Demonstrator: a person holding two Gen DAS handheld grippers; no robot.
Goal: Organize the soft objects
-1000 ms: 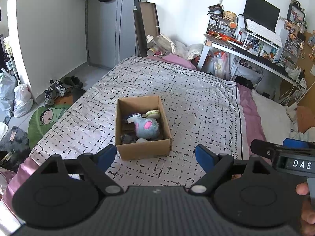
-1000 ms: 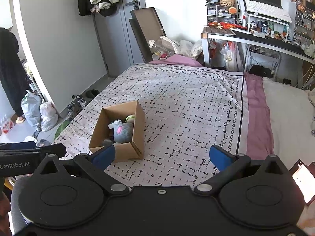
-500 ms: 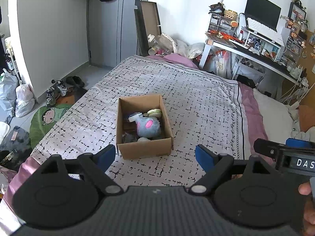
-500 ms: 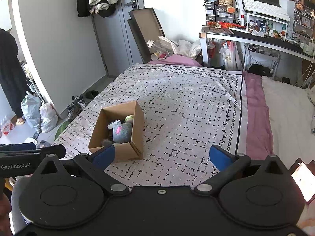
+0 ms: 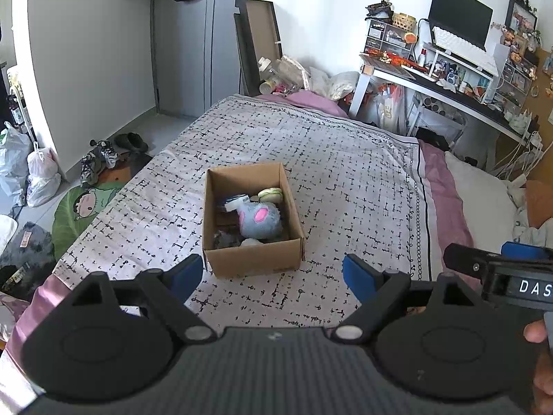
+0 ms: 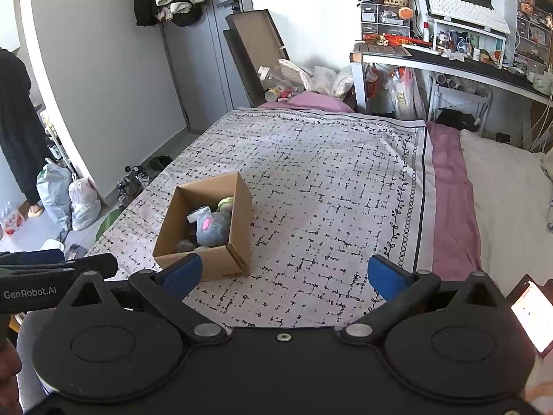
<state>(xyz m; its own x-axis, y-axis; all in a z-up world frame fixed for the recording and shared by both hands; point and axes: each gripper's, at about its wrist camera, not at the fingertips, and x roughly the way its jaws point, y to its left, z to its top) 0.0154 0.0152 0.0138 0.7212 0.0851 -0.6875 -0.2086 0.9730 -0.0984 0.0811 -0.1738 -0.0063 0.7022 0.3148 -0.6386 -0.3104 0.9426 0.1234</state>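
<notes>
An open cardboard box (image 5: 252, 259) stands on the patterned bedspread (image 5: 345, 180); it also shows in the right wrist view (image 6: 238, 214). Inside lie a grey plush with a pink ear (image 5: 259, 219), a green and cream soft toy (image 5: 270, 193) and other small soft items. The same plush (image 6: 211, 228) shows in the right wrist view. My left gripper (image 5: 273, 275) is open and empty, just short of the box's near wall. My right gripper (image 6: 281, 273) is open and empty, to the right of the box and nearer than it.
A cluttered desk (image 5: 449, 79) with a monitor stands at the back right. A pillow (image 6: 501, 190) and pink sheet (image 6: 449, 200) lie right of the bedspread. Shoes (image 5: 100, 159) and bags (image 5: 41, 176) sit on the floor at left. A phone (image 6: 530, 314) lies at my right.
Both views have shifted only slightly; the box sits a little further up in each frame. Both grippers stay open and empty.
</notes>
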